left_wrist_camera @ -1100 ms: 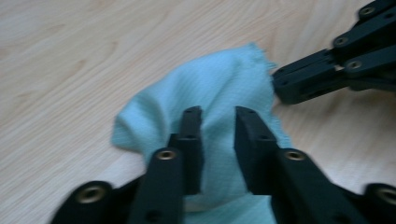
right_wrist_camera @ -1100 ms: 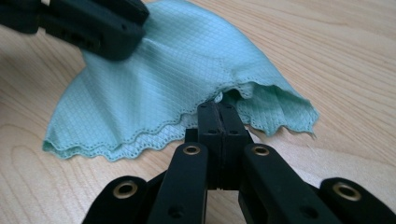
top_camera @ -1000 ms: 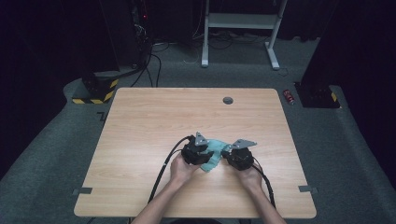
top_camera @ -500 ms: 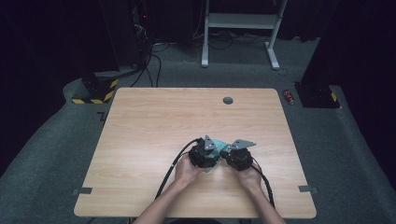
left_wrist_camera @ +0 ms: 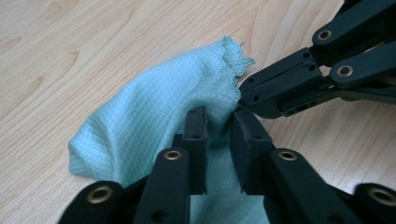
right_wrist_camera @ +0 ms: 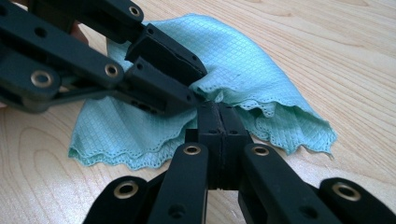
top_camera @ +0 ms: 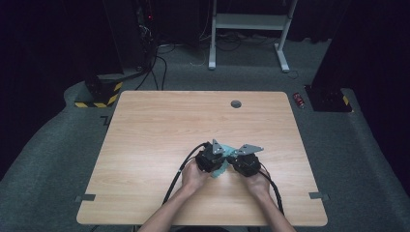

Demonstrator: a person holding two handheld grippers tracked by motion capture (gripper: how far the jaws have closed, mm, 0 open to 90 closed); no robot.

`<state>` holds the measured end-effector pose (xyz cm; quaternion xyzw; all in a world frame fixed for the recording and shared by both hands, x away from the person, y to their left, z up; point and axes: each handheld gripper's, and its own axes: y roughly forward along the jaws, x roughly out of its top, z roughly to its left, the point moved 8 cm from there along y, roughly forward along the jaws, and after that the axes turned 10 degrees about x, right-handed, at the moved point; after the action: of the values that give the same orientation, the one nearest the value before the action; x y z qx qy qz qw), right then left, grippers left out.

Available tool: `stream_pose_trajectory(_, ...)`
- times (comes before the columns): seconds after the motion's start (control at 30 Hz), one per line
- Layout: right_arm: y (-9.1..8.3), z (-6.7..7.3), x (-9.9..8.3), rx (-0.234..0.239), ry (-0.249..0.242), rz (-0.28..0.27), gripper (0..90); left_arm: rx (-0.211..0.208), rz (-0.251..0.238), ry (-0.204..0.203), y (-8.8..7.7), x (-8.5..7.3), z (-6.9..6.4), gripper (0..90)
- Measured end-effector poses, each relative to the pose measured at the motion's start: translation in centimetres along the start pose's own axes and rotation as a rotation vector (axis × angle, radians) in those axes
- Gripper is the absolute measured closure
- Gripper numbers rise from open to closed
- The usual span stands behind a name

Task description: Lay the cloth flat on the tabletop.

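Observation:
A light green cloth (left_wrist_camera: 149, 112) lies bunched on the wooden table (top_camera: 159, 130), near the front edge. My left gripper (left_wrist_camera: 218, 123) has just been closing, and its jaws now pinch a raised fold of the cloth. My right gripper (right_wrist_camera: 218, 116) is shut on the scalloped edge of the cloth (right_wrist_camera: 243, 65). The two meet tip to tip: the right gripper (left_wrist_camera: 243, 93) comes in from the upper right of the left gripper view, and the left gripper (right_wrist_camera: 196, 86) from the upper left of the right gripper view. In the high view the left gripper (top_camera: 220, 162) and right gripper (top_camera: 233, 162) sit side by side over the cloth (top_camera: 221, 171).
A round dark grommet (top_camera: 236, 103) sits near the table's far edge. Black cables (top_camera: 181, 169) trail from both grippers toward the front edge. On the floor are a small red object (top_camera: 300, 100), a yellow-and-black striped base (top_camera: 99, 99) and a white frame (top_camera: 249, 21).
My left gripper has edged right, closer to the right gripper. Less of the cloth shows between the two. The right gripper has not moved.

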<state>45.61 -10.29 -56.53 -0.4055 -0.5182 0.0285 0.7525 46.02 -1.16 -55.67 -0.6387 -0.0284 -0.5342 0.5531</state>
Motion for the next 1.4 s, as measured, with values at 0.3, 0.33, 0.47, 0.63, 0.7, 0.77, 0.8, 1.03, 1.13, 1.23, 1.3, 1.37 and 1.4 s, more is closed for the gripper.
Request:
stream_pose_trajectory(0.3,-0.1,-0.1,-0.1,-0.003,-0.001,-0.002,90.0,-0.02,-0.017,-0.031,-0.7,-0.2,0.7,88.5)
stream_pose_trajectory(0.33,-0.2,-0.1,-0.3,-0.004,0.009,-0.001,90.0,-0.021,-0.023,-0.047,-1.0,-0.3,0.9,88.7)
stream_pose_trajectory(0.47,-0.3,-0.3,-0.5,-0.006,0.014,-0.002,90.0,-0.021,-0.053,-0.096,-2.1,-0.5,2.1,88.6)
stream_pose_trajectory(0.63,-0.5,-0.3,-0.8,-0.011,0.014,0.004,90.0,-0.018,-0.077,-0.154,-3.4,-1.3,3.4,88.6)
stream_pose_trajectory(0.7,-0.6,-0.2,-0.8,-0.013,0.009,0.007,90.0,-0.011,-0.083,-0.161,-3.8,-1.6,3.8,88.6)
stream_pose_trajectory(0.77,-0.6,-0.1,-0.9,-0.017,0.009,0.01,90.0,-0.001,-0.086,-0.176,-4.4,-2.2,4.3,88.6)
stream_pose_trajectory(0.8,-0.7,-0.2,-1.0,-0.018,0.009,0.011,90.0,0.005,-0.088,-0.175,-4.6,-2.4,4.6,88.6)
stream_pose_trajectory(1.03,-1.3,-0.3,-1.8,-0.031,0.024,0.022,90.0,0.034,-0.077,-0.203,-5.8,-4.3,5.6,88.7)
stream_pose_trajectory(1.13,-1.7,-0.6,-2.4,-0.042,0.029,0.032,90.0,0.041,-0.074,-0.224,-6.4,-5.2,6.0,88.6)
stream_pose_trajectory(1.23,-2.1,-0.6,-2.9,-0.054,0.035,0.037,90.0,0.048,-0.069,-0.249,-6.8,-6.1,6.3,88.6)
stream_pose_trajectory(1.3,-2.3,-0.7,-3.2,-0.061,0.032,0.04,90.0,0.054,-0.06,-0.265,-6.8,-6.9,6.6,88.6)
stream_pose_trajectory(1.37,-2.8,-0.9,-3.5,-0.07,0.039,0.04,90.0,0.064,-0.048,-0.276,-7.0,-7.6,6.8,88.6)
stream_pose_trajectory(1.4,-3.0,-1.0,-3.6,-0.073,0.045,0.039,90.0,0.067,-0.045,-0.275,-7.1,-7.8,6.9,88.7)
